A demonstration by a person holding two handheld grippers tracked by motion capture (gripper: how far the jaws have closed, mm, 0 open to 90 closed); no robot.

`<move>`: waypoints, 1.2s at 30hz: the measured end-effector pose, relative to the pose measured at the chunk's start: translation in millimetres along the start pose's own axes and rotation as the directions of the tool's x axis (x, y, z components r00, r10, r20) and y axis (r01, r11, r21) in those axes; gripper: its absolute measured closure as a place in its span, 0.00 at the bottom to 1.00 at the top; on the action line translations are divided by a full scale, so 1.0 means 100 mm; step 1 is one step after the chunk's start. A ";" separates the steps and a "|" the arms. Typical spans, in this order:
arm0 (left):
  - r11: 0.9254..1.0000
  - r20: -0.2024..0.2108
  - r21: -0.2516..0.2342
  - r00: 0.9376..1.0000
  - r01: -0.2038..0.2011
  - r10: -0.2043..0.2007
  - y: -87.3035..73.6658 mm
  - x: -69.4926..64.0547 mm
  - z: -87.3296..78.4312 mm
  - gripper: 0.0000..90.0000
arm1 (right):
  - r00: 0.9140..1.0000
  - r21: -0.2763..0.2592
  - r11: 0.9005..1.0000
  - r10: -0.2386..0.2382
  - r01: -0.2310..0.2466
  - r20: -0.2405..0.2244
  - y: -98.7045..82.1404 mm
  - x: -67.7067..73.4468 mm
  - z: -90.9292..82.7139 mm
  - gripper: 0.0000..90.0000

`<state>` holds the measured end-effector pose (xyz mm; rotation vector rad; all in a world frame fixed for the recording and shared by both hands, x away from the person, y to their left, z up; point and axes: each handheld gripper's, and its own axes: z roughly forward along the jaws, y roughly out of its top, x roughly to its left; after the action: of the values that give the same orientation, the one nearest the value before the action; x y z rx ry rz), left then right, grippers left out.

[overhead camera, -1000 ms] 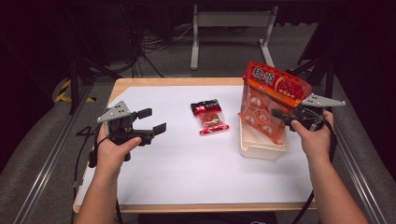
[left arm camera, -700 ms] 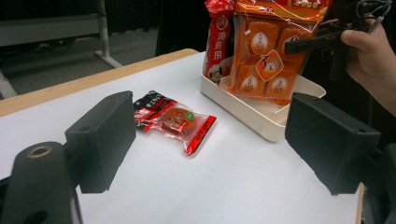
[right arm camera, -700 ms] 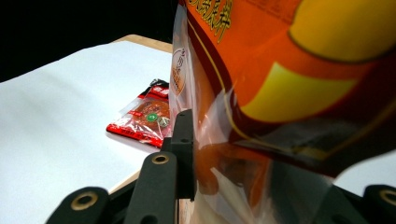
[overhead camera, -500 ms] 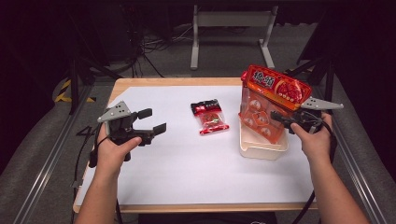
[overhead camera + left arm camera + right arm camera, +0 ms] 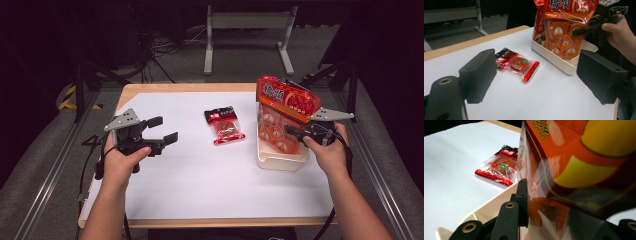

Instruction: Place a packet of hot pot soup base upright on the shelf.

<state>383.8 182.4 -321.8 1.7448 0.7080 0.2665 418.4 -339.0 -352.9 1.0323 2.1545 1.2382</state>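
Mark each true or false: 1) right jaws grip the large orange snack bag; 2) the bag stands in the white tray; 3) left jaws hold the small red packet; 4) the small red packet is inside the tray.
1) True: the right gripper is shut on the large orange plastic snack bag.
2) True: it stands in the shallow white plastic tray.
3) False: the left gripper is open, holding nothing.
4) False: the small red plastic packet lies on the white table, beside the tray.

A white-topped table [image 5: 200, 185] carries a small red packet [image 5: 224, 125] and a cream tray [image 5: 280, 161].
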 end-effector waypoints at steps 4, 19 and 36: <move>1.000 0.003 0.004 1.000 0.003 -0.003 0.00 0.00 0.01 0.19 | 1.000 0.010 1.000 -0.006 0.006 0.008 -0.02 -0.01 0.01 0.78; 1.000 0.029 -0.003 0.999 0.017 -0.017 0.00 0.01 0.03 0.19 | 0.998 0.026 0.998 0.055 -0.054 -0.019 -0.07 -0.21 0.06 0.77; 1.000 0.021 0.012 1.000 0.022 -0.022 -0.03 0.03 0.04 0.19 | 0.997 -0.010 0.999 0.049 -0.048 0.057 -0.05 -0.16 -0.17 0.45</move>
<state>386.9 181.3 -326.3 1.7479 0.7143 0.2282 414.6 -362.7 -348.8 1.1092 2.0903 1.2235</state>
